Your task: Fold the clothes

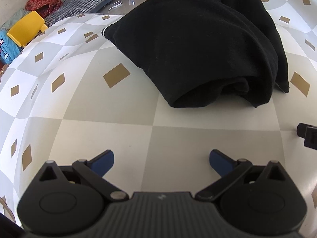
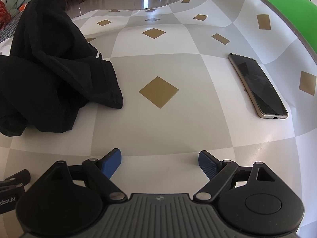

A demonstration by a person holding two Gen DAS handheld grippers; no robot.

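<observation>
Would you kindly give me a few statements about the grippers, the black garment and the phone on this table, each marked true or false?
1. The left gripper is open and holds nothing. True.
2. The right gripper is shut on the crumpled black fabric garment. False: its jaws are apart and empty, and the garment lies ahead to its left.
3. The dark-screened smartphone in a tan case lies flat on the checkered grey-and-white tablecloth with tan diamonds. True.
4. The smartphone rests on top of the garment. False: they lie apart, with bare tablecloth between them.
5. The garment is neatly folded into a flat square. False: it sits in a rumpled heap.
</observation>
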